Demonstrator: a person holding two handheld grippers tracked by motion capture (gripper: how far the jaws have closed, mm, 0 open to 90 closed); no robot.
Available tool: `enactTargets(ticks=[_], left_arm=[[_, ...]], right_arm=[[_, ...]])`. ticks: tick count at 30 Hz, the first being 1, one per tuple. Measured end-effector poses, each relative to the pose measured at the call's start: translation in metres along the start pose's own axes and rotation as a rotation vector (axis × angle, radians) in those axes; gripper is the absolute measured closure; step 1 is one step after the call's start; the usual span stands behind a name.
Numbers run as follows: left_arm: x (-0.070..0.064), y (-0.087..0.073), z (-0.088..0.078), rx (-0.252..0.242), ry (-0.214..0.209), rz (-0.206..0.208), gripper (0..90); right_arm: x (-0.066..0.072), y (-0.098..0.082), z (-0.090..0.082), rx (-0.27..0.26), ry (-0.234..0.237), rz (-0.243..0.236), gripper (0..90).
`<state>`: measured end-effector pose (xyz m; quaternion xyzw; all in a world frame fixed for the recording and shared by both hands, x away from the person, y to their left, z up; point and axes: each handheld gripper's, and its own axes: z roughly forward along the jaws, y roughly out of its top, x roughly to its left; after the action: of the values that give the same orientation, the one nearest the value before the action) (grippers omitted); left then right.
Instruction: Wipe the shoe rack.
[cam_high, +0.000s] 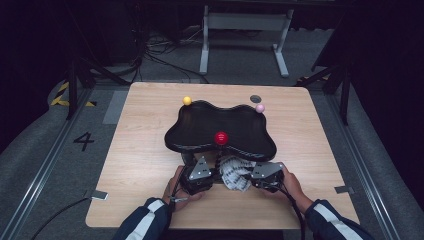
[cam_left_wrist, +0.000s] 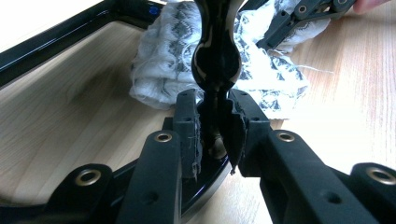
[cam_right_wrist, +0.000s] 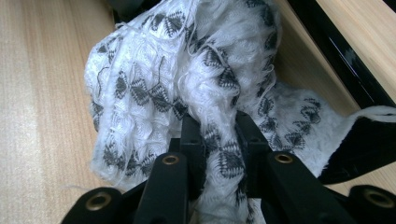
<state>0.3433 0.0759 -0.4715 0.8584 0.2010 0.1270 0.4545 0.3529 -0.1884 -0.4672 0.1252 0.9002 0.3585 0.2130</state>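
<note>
Left gripper (cam_left_wrist: 215, 135) is clamped on the glossy black post (cam_left_wrist: 216, 60) at the wavy black tray's (cam_high: 200, 125) near edge; right gripper (cam_right_wrist: 219, 140) pinches the white, black-patterned cloth (cam_right_wrist: 187, 79) beside it at the desk's near edge. Wiping seems barely begun; the tray probably remains to be cleaned.

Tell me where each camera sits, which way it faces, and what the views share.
High view: above the person's side, looking forward and down on the wooden table; both sleeves, hands and grippers show.
Left gripper view: rides the left gripper, looking along its jaws clamped on the black tray's post.
Right gripper view: rides the right gripper, jaws pinching the white patterned cloth.
Shared: the cloth and the black tray appear in all three.
</note>
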Motion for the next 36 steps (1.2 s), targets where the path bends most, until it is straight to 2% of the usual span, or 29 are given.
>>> enactTargets(ticks=[4,6,8,10,13,14,15,16,17,20,21,22,23,24,25,26,28,29,31,33,35,36], left_arm=[[-0.002,0.000,0.002,0.008,0.009,-0.010,74.3],[-0.002,0.001,0.003,0.009,0.015,0.001,74.2],[-0.002,0.001,0.004,0.012,0.015,0.010,73.9],[-0.002,0.000,0.004,0.019,0.006,0.019,71.7],[-0.004,0.001,0.004,0.030,0.002,0.032,65.7],[-0.004,0.000,0.002,0.068,-0.008,0.048,64.3],[-0.003,0.000,0.002,0.060,-0.011,0.053,64.0],[-0.003,-0.001,0.000,0.084,-0.011,0.044,63.9],[-0.001,-0.002,-0.001,0.075,-0.007,0.058,63.5],[0.002,-0.004,-0.006,0.088,-0.001,0.034,64.5],[0.003,-0.004,-0.007,0.071,0.004,0.046,66.4],[0.002,-0.005,-0.008,0.066,-0.001,0.025,68.9],[0.002,-0.005,-0.007,0.058,-0.006,0.039,71.6],[0.000,-0.004,-0.006,0.060,0.000,0.050,74.4],[-0.002,-0.003,-0.005,0.073,0.003,0.037,74.9],[-0.001,-0.003,-0.005,0.072,0.004,0.054,74.7],[-0.002,-0.002,-0.003,0.059,-0.003,0.049,75.1],[-0.002,-0.002,-0.002,0.060,-0.011,0.042,75.2],[-0.003,-0.001,0.001,0.058,-0.017,0.044,75.2],[-0.005,0.000,0.005,0.051,-0.032,0.030,74.4],[-0.006,0.000,0.007,0.042,-0.039,-0.010,73.9],[-0.006,0.001,0.007,0.049,-0.040,-0.007,73.9]], right_arm=[[0.003,0.003,0.000,-0.004,0.008,0.005,76.8],[0.005,0.005,0.001,0.000,0.011,0.003,76.8],[0.007,0.007,0.001,0.007,-0.002,-0.020,76.8],[0.006,0.007,0.001,0.022,-0.006,-0.013,76.8],[0.002,0.004,0.000,0.054,-0.042,-0.019,76.9],[-0.001,0.002,0.000,0.065,-0.060,-0.013,77.0],[-0.003,0.000,0.001,0.064,-0.070,-0.001,77.0],[-0.005,-0.001,0.001,0.062,-0.071,0.006,77.0],[-0.008,-0.002,0.000,0.063,-0.073,0.012,77.0],[-0.010,-0.005,0.000,0.080,-0.103,0.000,76.8],[-0.011,-0.006,0.001,0.083,-0.108,-0.001,76.8],[-0.012,-0.006,0.000,0.088,-0.109,0.019,76.7],[-0.012,-0.007,0.000,0.083,-0.109,0.048,76.7],[-0.014,-0.008,0.000,0.089,-0.116,0.045,76.7],[-0.016,-0.008,0.000,0.090,-0.116,0.045,76.7],[-0.017,-0.009,0.001,0.090,-0.121,0.043,76.7],[-0.019,-0.010,0.001,0.090,-0.123,0.031,76.7],[-0.018,-0.010,0.000,0.098,-0.127,0.057,76.6],[-0.022,-0.012,0.001,0.094,-0.131,0.031,76.7],[-0.023,-0.012,0.001,0.099,-0.136,0.030,76.6],[-0.022,-0.011,0.001,0.105,-0.140,0.015,76.6],[-0.020,-0.010,0.001,0.104,-0.137,0.012,76.6]])
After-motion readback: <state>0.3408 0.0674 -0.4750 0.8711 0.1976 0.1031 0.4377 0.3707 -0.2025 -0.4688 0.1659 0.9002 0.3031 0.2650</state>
